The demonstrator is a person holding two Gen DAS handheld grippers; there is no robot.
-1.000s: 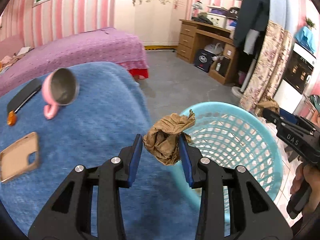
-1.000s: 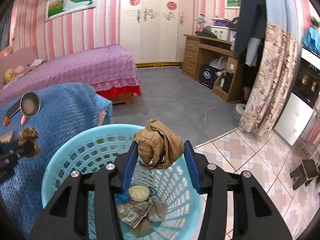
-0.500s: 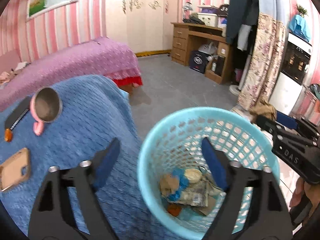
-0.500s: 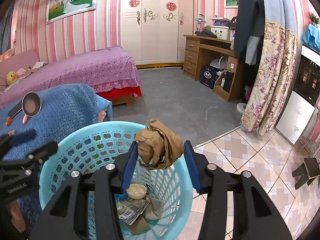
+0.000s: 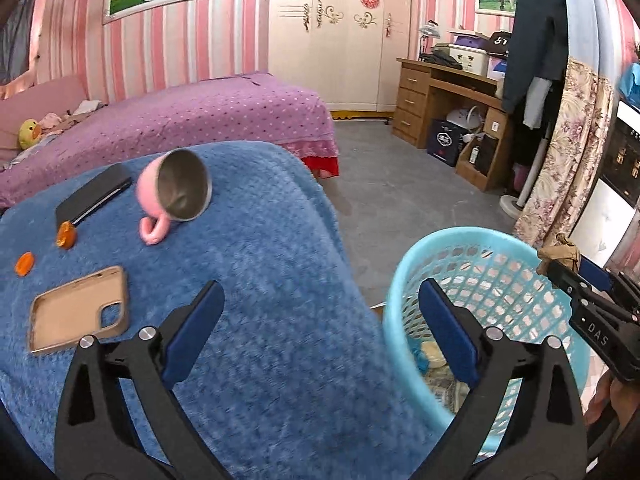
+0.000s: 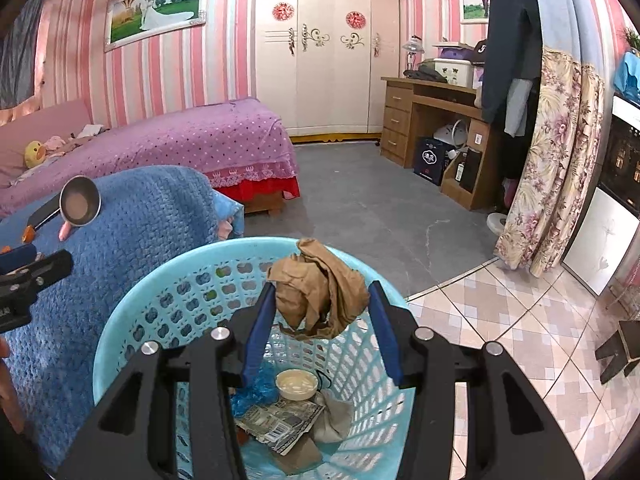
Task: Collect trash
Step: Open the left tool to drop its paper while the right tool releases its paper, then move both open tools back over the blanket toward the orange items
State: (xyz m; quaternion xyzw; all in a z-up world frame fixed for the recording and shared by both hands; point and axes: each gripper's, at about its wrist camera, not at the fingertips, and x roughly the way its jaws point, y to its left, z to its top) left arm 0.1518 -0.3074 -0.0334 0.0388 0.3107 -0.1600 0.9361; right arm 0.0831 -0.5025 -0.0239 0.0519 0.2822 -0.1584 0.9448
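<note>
A light-blue mesh basket (image 6: 168,276) (image 5: 460,236) stands on the floor beside the blue-blanketed surface (image 5: 260,280). My right gripper (image 6: 322,286) hangs over the basket, shut on a crumpled brown paper (image 6: 320,296); in the left wrist view the gripper (image 5: 580,276) and its paper (image 5: 560,254) show past the far rim. My left gripper (image 5: 319,286) is over the blanket's edge left of the basket, jaws opening wide, nothing between them. In the basket lie a white round lid (image 6: 297,383), a printed wrapper (image 6: 280,422) and blue plastic (image 6: 252,396).
On the blanket lie a tipped pink mug (image 5: 176,196), a tan phone case (image 5: 80,312), a black flat case (image 5: 94,196) and two orange pieces (image 5: 66,236). A purple bed (image 5: 180,120) is behind, a wooden desk (image 5: 448,92) at the far right, grey floor between.
My left gripper opened and its brown paper wad is gone from the jaws; it passed over the basket, then swung left over the blanket. The right gripper kept still with its paper.
</note>
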